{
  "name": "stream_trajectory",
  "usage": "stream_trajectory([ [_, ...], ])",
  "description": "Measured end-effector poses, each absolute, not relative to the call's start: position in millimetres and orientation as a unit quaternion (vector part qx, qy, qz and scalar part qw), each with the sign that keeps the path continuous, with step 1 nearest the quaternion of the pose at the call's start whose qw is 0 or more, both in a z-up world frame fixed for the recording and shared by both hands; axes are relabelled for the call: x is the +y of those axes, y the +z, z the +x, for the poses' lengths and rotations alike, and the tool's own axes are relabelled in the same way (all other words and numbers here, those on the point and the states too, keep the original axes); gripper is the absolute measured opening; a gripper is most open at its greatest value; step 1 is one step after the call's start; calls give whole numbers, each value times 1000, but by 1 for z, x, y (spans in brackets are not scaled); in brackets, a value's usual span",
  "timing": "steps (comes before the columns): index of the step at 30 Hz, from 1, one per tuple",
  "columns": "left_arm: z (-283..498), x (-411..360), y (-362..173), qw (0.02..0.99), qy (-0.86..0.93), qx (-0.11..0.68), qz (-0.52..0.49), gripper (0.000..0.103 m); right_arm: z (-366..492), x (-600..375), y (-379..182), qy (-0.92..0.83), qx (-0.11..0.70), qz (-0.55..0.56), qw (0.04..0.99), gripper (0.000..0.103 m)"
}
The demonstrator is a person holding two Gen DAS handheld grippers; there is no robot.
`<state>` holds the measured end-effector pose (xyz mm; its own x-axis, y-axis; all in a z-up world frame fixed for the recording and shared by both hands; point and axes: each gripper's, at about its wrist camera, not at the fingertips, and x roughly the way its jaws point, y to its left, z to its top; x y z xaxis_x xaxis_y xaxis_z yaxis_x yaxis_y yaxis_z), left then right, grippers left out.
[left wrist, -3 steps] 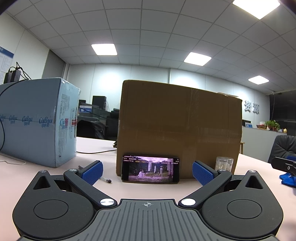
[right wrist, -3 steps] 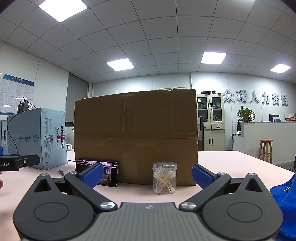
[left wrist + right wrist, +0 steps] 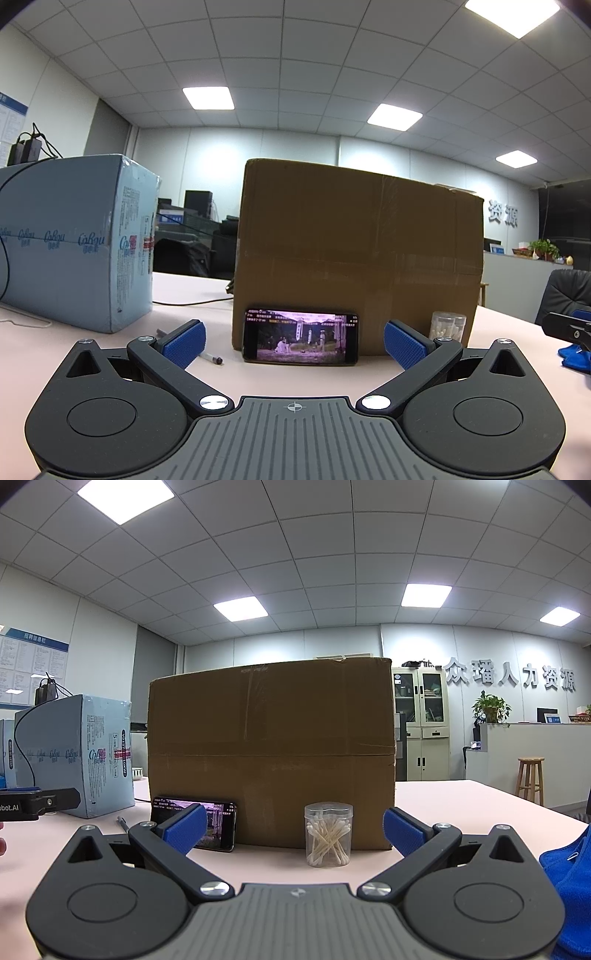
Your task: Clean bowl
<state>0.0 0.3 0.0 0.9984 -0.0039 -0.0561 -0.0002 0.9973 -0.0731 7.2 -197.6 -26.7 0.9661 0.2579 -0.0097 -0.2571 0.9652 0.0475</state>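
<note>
Your left hand-held gripper [image 3: 293,338] and right hand-held gripper [image 3: 293,829] both hang spread and empty, and nothing has shifted since a moment ago, so cleaning hasn't begun. The cloth [image 3: 569,878] lies at your right's 4 o'clock. A small bowl [image 3: 137,772] peeks out at 10 o'clock, between the blue box [image 3: 79,753] and carton [image 3: 269,753].

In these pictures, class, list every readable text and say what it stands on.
"众瑶人力资源": wall sign.
"CoRou", repeated: blue box.
"bot.AI": left gripper, seen at the right view's edge.
Notice board, phone captions, box small print: too small.
</note>
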Motion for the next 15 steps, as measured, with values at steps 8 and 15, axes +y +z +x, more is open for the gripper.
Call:
stream_trajectory([
  [8, 0, 3, 0, 999, -1, 29, -37, 103, 3, -201, -25, 126, -3, 26, 992, 103],
  [15, -3, -1, 1, 999, -2, 25, -33, 103, 0, -200, -24, 131, -10, 28, 991, 103],
])
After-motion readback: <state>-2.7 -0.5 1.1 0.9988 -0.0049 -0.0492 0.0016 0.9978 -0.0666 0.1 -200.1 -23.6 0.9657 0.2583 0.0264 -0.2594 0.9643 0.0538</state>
